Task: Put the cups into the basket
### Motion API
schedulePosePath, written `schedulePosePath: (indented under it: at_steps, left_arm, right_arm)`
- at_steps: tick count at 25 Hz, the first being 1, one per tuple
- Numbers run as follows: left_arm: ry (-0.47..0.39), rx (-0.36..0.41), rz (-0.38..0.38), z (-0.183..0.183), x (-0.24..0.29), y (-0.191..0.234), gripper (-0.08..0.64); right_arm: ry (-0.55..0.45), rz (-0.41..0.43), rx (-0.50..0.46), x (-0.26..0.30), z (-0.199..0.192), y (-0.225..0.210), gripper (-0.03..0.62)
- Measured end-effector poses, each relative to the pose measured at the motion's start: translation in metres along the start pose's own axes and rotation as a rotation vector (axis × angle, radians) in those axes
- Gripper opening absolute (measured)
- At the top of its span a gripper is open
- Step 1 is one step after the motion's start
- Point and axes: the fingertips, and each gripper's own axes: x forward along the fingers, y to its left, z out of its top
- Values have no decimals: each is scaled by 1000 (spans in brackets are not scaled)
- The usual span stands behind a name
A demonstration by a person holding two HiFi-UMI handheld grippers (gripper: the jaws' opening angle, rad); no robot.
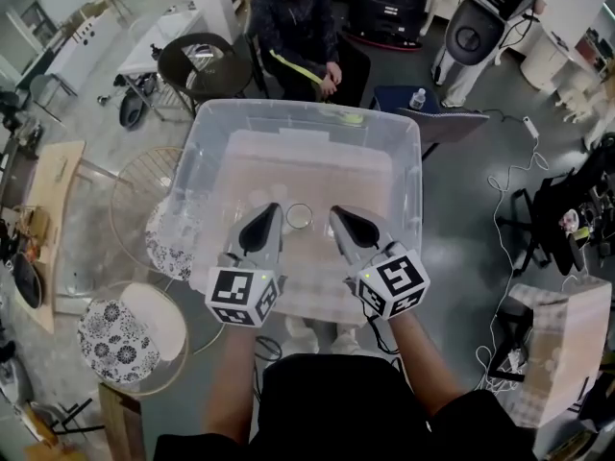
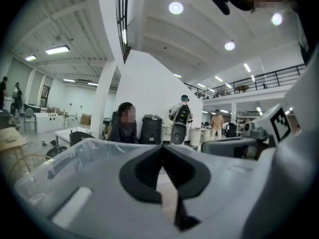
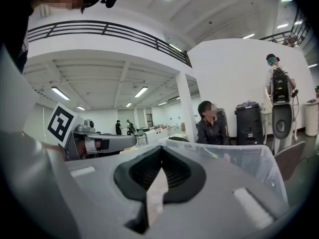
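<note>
A clear cup (image 1: 299,216) stands rim-up inside the clear plastic basket (image 1: 408,176).

Round object (image 1: 299,216) in basket (image 1: 288,106) too small to identify.

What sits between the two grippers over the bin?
A clear cup, inside the bin, between the left gripper and right gripper; the head view shows it.

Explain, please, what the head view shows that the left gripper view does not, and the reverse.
Only the head view shows the small clear cup inside the bin, between the two gripper tips, and the floral-patterned seat on the floor. Only the left gripper view shows the ceiling lights, the balcony railing and that the left gripper has its jaws together on nothing. Both show the bin, the seated person and the right gripper.
</note>
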Motion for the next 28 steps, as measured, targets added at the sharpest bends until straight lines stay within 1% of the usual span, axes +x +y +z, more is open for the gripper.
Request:
schedulePosePath:
  at_steps: [8, 12, 16, 21, 28]
  left_arm:
    - [-29, 49, 54, 6, -30, -26, 8]
    - [-36, 46, 84, 5, -43, -37, 8]
    - [-53, 25, 110, 5, -57, -51, 8]
    - [-75, 46, 150, 9, -71, -74, 8]
    - [-82, 49, 196, 1, -90, -94, 8]
  right_arm:
    - [-25, 60, -36, -17, 10, 13, 3]
    - [-38, 95, -49, -26, 16, 20, 2]
    - [-52, 131, -61, -39, 19, 28, 3]
    - [-73, 182, -78, -56, 24, 35, 3]
    - [-85, 242, -87, -70, 23, 48, 3]
